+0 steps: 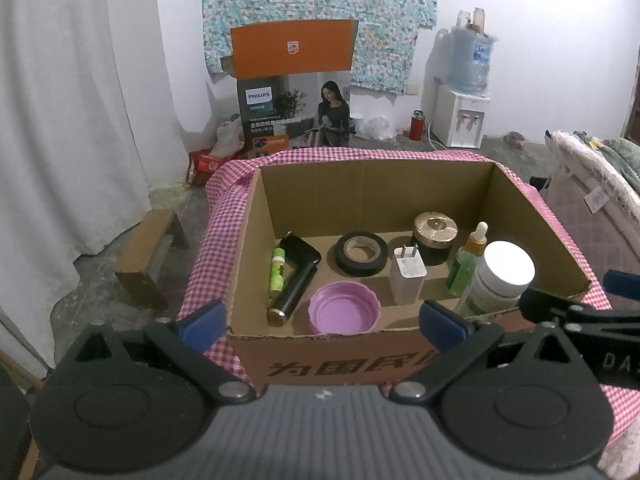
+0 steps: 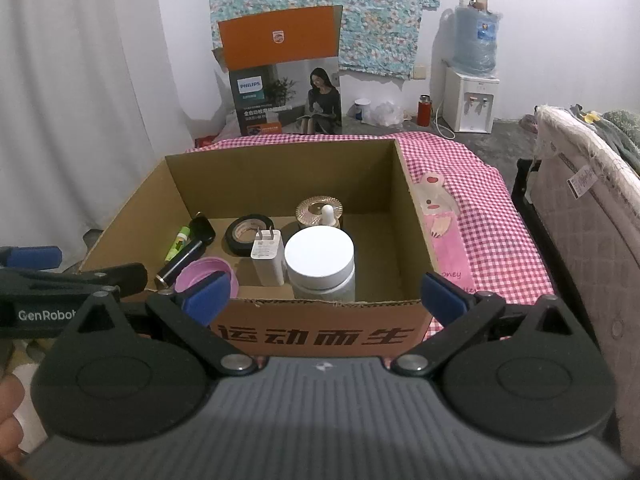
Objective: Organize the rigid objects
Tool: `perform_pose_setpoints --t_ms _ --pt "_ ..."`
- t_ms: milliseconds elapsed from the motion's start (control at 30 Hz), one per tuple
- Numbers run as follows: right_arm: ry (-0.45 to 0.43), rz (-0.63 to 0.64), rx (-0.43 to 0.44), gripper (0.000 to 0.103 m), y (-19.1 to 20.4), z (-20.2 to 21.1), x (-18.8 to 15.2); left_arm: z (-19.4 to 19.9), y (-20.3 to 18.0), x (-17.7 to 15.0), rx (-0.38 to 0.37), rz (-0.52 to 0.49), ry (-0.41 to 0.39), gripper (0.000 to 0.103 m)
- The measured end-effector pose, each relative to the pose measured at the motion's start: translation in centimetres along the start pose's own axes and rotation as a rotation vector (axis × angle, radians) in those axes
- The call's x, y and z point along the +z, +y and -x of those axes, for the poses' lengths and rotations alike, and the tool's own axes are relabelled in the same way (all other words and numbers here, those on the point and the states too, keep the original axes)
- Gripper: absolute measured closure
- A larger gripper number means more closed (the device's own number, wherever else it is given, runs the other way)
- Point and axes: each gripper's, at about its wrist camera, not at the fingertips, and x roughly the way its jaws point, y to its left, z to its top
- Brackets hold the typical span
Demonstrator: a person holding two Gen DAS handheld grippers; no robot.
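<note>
An open cardboard box (image 1: pixel 372 184) (image 2: pixel 280 172) rests on a pink checked cloth. Inside lie a green tube (image 1: pixel 277 270) (image 2: pixel 179 243), a black handled device (image 1: pixel 298 276) (image 2: pixel 188 254), a black tape roll (image 1: pixel 361 254) (image 2: pixel 245 234), a purple lid (image 1: pixel 344 308) (image 2: pixel 200 274), a white charger plug (image 1: pixel 407 276) (image 2: pixel 267 256), a gold-lidded jar (image 1: pixel 435 236) (image 2: pixel 316 210), a dropper bottle (image 1: pixel 468 258) and a white-lidded jar (image 1: pixel 500 276) (image 2: pixel 320 260). My left gripper (image 1: pixel 322 326) and my right gripper (image 2: pixel 324 296) both hover open and empty at the box's near wall.
The pink checked cloth (image 2: pixel 480 216) covers the table, with a cartoon print right of the box. Behind stand a printed product carton (image 1: pixel 294 88), a water dispenser (image 1: pixel 462 116) and a red flask (image 1: pixel 416 125). A padded bed edge (image 2: pixel 580 184) lies right. White curtain hangs left.
</note>
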Motion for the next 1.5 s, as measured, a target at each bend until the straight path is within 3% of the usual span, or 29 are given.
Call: perform_pose_setpoints --t_ms 1500 --pt "0.043 0.009 0.011 0.001 0.17 -0.55 -0.77 -0.47 0.31 -0.61 0.024 -0.009 0.035 0.0"
